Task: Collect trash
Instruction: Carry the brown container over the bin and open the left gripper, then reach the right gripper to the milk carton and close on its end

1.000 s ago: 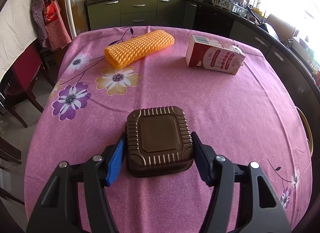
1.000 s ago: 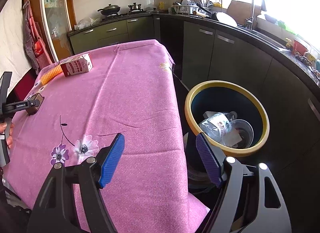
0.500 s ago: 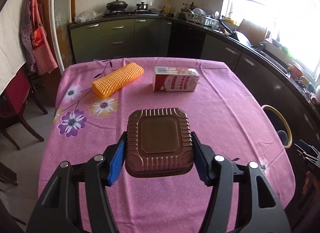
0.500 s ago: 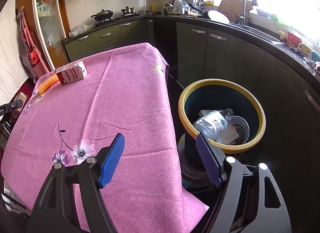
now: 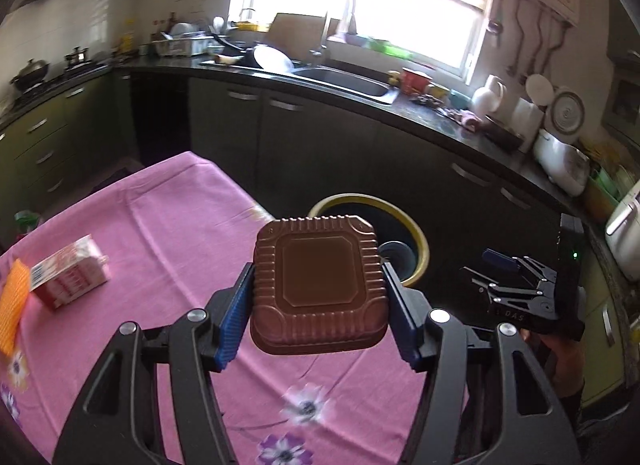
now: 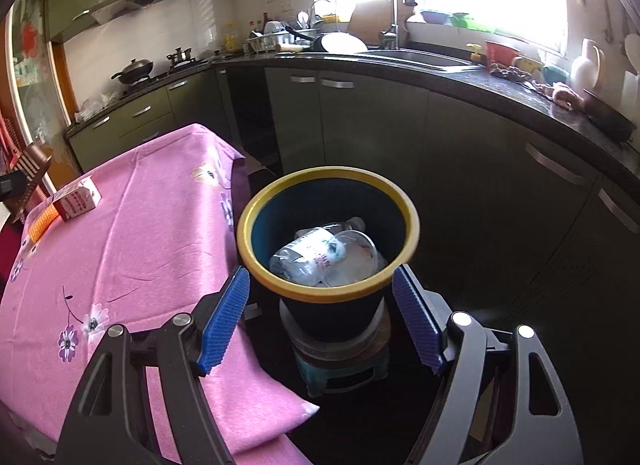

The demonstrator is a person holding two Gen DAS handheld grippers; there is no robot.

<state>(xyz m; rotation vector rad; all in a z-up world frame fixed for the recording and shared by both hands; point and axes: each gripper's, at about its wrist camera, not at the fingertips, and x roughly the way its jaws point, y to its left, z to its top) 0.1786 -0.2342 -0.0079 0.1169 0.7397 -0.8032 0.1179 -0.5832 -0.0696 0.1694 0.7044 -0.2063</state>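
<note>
**One tray in the air, two pieces of trash on the table**

One brown ribbed plastic tray [image 5: 318, 285] is clamped between the blue pads of the left gripper [image 5: 318, 307], held above the pink flowered tablecloth [image 5: 168, 265] near the table's edge. Beyond it stands one bin [image 6: 328, 233] with a yellow rim, raised on a small stool [image 6: 340, 361] just beside the table. Inside the bin lie a crushed clear bottle [image 6: 312, 255] and a clear plastic cup [image 6: 356, 253]. Two items lie on the cloth, side by side: one red-and-white carton [image 5: 68, 273] and one orange mesh sleeve [image 5: 14, 305]. The right gripper [image 6: 320, 321] hangs above the bin with its jaws apart, nothing between them. Dark cabinets [image 6: 460, 153] stand close behind the bin.
</note>
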